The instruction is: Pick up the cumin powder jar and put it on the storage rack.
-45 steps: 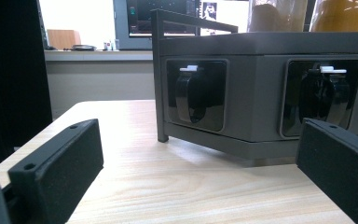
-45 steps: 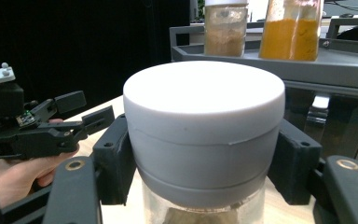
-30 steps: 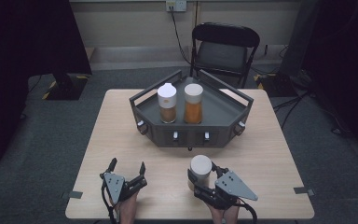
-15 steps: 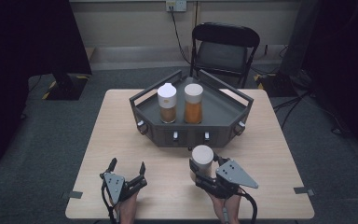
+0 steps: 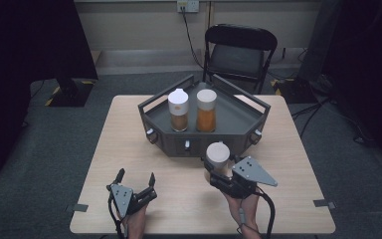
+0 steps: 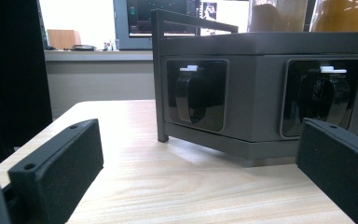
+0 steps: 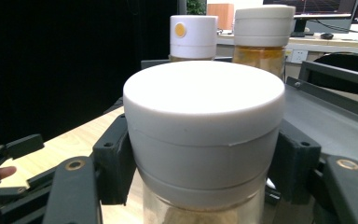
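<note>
The jar is squeezed in the right fingers just before the tray, where two jars already stand, so it must go in; left fingers wait spread on the counter.

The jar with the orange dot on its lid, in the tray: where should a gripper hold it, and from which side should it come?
Probably grip the jar with the orange dot on its white lid or just under it, coming from above. It stands upright, the tray wall hides its lower body, and the second jar stands close beside it, so place the jaws front and back.
</note>
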{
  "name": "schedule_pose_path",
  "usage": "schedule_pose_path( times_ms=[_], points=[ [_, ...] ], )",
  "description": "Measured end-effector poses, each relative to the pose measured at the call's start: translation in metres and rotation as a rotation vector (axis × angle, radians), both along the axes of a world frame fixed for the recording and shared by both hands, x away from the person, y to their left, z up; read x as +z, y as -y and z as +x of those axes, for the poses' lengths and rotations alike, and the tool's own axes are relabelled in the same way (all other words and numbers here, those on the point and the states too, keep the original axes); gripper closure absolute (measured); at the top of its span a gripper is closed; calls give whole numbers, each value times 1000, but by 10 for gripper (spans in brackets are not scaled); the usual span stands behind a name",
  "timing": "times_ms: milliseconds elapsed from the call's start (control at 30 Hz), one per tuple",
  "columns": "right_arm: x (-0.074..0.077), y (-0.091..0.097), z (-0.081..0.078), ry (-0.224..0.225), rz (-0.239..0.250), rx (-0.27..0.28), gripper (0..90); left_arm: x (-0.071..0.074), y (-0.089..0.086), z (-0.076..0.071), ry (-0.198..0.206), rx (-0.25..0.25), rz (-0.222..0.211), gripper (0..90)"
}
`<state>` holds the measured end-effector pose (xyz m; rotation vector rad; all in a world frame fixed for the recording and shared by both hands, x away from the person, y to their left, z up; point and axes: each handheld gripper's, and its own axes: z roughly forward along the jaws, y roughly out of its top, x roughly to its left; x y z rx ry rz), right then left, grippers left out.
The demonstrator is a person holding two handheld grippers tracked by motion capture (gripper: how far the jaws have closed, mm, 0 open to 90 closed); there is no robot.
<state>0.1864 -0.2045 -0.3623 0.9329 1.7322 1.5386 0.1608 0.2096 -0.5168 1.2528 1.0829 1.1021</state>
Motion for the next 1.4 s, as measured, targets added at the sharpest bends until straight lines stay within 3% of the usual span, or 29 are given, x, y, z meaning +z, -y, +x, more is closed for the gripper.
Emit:
schedule_pose_path(
  times_ms=[467,1400],
  points=[
    [16,7,18,3,26,-40,335,0,0,0,0,0,0,3],
    [52,10,54,-7,27,-111,335,0,0,0,0,0,0,3]
  ],
)
